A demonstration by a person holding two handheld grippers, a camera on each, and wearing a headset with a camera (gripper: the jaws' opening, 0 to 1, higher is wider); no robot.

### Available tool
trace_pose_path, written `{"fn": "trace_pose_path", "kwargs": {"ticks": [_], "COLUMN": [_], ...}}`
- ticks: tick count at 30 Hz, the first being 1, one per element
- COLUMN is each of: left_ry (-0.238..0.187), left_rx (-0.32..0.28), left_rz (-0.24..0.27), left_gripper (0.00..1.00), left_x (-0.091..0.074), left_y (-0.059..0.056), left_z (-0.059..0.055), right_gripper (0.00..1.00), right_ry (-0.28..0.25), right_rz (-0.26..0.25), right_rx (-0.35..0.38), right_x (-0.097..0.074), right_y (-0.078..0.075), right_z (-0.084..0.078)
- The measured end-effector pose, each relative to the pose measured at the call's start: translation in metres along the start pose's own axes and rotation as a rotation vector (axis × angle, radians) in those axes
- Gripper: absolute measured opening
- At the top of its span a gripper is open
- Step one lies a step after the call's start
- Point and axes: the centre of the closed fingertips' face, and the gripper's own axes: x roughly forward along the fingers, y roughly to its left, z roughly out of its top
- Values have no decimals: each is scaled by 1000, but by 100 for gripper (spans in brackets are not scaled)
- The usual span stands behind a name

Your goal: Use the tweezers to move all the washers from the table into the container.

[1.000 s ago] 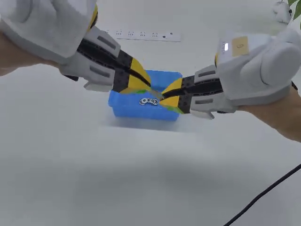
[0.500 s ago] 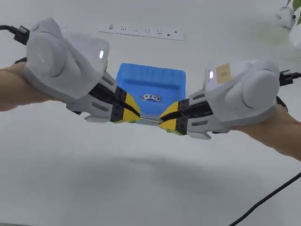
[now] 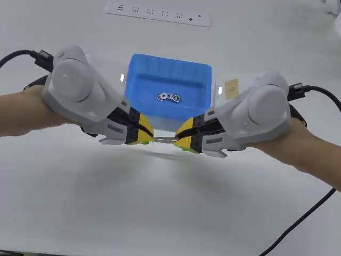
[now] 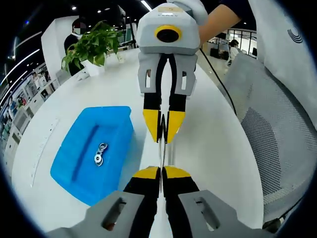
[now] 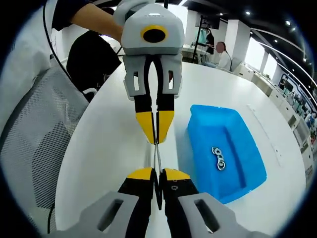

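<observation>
The blue container (image 3: 160, 74) stands on the white table with a few linked metal washers (image 3: 169, 97) lying inside. Just in front of its near wall my two grippers meet tip to tip. The left gripper (image 3: 147, 136) and the right gripper (image 3: 181, 141) are both shut on the thin metal tweezers (image 3: 164, 139), which span the short gap between them. In the left gripper view the tweezers (image 4: 161, 156) run from my jaws (image 4: 161, 173) up to the opposite gripper, with the container (image 4: 114, 119) and washers (image 4: 100, 153) to the left. The right gripper view mirrors this: tweezers (image 5: 157, 156), container (image 5: 218, 124), washers (image 5: 218, 158).
A white power strip (image 3: 159, 13) lies at the table's far edge. A black cable (image 3: 303, 218) crosses the near right corner. A potted plant (image 4: 94, 44) stands at the far end, and a grey mesh chair (image 4: 262, 134) sits beside the table.
Both grippers, still holding the tweezers between them, have drawn back from above the container's washers to just in front of its near wall. The head camera has tilted too.
</observation>
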Motion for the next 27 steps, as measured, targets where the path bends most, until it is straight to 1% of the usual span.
{"fn": "trace_pose_path", "kwargs": {"ticks": [5,7,9,13,14,15,16,17,18,20,23,24,25,27], "left_ry": [22,33,36,40,48,71,90,80,81,89,99,102,104,101], "left_rx": [-5,8,15,23,25,34,56,50,47,53,50,47,42,20], "left_rz": [3,0,1,6,13,18,22,22,20,23,36,41,48,61], "left_gripper": [6,6,6,6,6,6,6,6,6,6,6,6,6,7], "left_x": [6,7,8,10,12,12,13,14,14,14,13,12,11,8], "left_y": [4,3,3,3,3,3,3,1,1,0,2,3,5,8], "left_z": [-9,-11,-11,-12,-13,-16,-19,-16,-16,-16,-17,-17,-17,-18], "right_gripper": [8,8,8,8,8,8,9,9,9,10,11,11,11,12], "right_ry": [11,18,31,39,49,52,56,58,62,62,65,60,61,61], "right_rz": [-3,-4,-6,-13,-17,-19,-23,-21,-16,-11,-16,-11,-5,-8], "right_rx": [12,9,-1,-2,-5,-7,-14,-16,-18,-29,-27,-21,13,18], "right_x": [8,10,11,13,13,13,13,12,13,13,12,12,12,12], "right_y": [-4,-4,-3,-3,-3,-3,-3,-3,-2,0,-2,-3,-3,-4], "right_z": [-7,-9,-11,-16,-18,-19,-21,-21,-22,-24,-24,-23,-24,-24]}}
